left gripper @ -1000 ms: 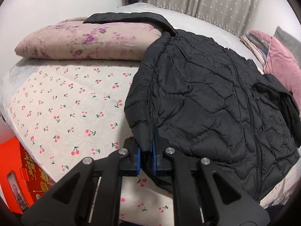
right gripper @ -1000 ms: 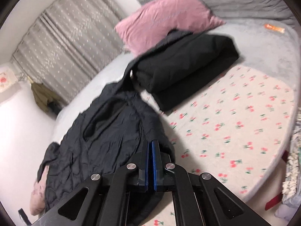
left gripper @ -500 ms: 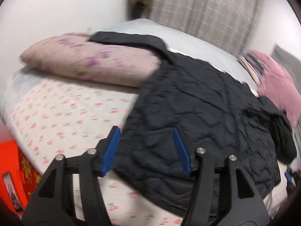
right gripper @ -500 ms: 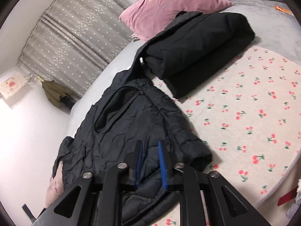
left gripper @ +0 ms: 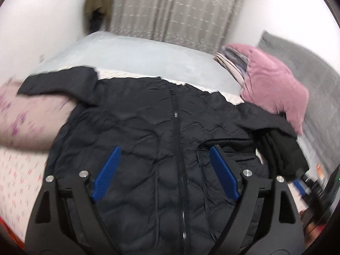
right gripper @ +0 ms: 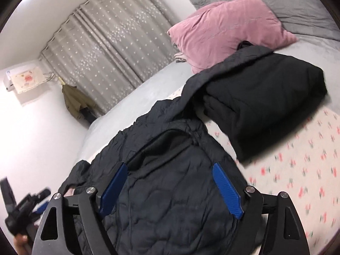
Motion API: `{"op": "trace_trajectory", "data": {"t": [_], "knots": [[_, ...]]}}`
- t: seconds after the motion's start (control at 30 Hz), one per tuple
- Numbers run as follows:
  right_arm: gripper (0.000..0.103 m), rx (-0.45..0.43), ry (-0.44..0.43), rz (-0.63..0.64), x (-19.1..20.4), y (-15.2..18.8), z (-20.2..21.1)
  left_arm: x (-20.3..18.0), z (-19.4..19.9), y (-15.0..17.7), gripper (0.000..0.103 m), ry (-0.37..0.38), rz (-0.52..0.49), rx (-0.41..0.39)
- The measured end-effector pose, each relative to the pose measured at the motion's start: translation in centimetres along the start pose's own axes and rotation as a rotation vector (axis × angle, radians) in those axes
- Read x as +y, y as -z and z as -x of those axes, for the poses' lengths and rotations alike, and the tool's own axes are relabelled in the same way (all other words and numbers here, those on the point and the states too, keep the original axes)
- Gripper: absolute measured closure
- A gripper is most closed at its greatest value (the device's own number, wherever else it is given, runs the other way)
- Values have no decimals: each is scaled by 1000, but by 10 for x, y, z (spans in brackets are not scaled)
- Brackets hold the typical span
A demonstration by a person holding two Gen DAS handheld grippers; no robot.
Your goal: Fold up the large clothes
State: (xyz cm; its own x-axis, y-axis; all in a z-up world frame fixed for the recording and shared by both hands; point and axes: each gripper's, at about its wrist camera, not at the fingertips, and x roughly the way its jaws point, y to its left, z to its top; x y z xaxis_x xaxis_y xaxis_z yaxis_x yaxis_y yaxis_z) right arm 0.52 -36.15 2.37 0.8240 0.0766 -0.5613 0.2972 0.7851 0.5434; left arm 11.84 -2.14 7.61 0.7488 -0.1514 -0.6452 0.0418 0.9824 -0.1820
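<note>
The black quilted jacket (left gripper: 148,131) lies spread front-up on the bed (left gripper: 136,57) (zip running near to far). Both the left gripper (left gripper: 163,170) and the right gripper (right gripper: 170,188) have just opened their fingers wide, gripping nothing, above the jacket.

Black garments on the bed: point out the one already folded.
The black bundle beside the pink pillow is folded into a compact block; the quilted jacket lies spread open.
</note>
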Motion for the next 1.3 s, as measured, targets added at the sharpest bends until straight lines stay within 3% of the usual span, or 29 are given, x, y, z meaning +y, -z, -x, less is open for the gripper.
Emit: {"op": "trace_trajectory", "data": {"t": [0.1, 0.17, 0.23, 0.43, 0.57, 0.73, 0.8, 0.83, 0.87, 0.93, 1.0, 1.07, 1.2, 1.3], "knots": [[19, 65, 5, -45, -20, -26, -20, 2, -47, 25, 17, -110, -48, 7], [19, 52, 68, -63, -40, -52, -30, 9, -79, 37, 17, -251, -95, 51], [19, 19, 113, -70, -58, -77, -36, 14, -95, 34, 17, -286, -99, 78], [19, -18, 59, -228, -118, -152, -74, 31, -96, 24, 17, -214, -1, 88], [19, -12, 146, -318, -148, -191, -115, 41, -113, 29, 17, -224, 0, 159], [20, -33, 263, -495, -194, -217, -148, 52, -118, 28, 17, -213, 68, 186], [30, -79, 295, -538, -204, -221, -152, 58, -119, 27, 17, -214, 87, 190], [44, -102, 323, -554, -206, -225, -155, 61, -119, 26, 17, -216, 96, 190], [68, -112, 345, -559, -206, -229, -158, 64, -119, 25, 17, -218, 102, 189], [95, -103, 375, -551, -200, -237, -167, 71, -121, 22, 17, -236, 120, 182], [96, -122, 368, -510, -188, -248, -168, 78, -121, 20, 17, -249, 143, 172], [97, -170, 351, -368, -146, -262, -167, 86, -121, 18, 17, -254, 179, 171], [97, -268, 227, 22, -29, -271, -163, 99, -118, 15, 17, -232, 240, 164], [97, -285, 103, 241, 48, -254, -164, 105, -116, 14, 17, -214, 278, 164]]}}
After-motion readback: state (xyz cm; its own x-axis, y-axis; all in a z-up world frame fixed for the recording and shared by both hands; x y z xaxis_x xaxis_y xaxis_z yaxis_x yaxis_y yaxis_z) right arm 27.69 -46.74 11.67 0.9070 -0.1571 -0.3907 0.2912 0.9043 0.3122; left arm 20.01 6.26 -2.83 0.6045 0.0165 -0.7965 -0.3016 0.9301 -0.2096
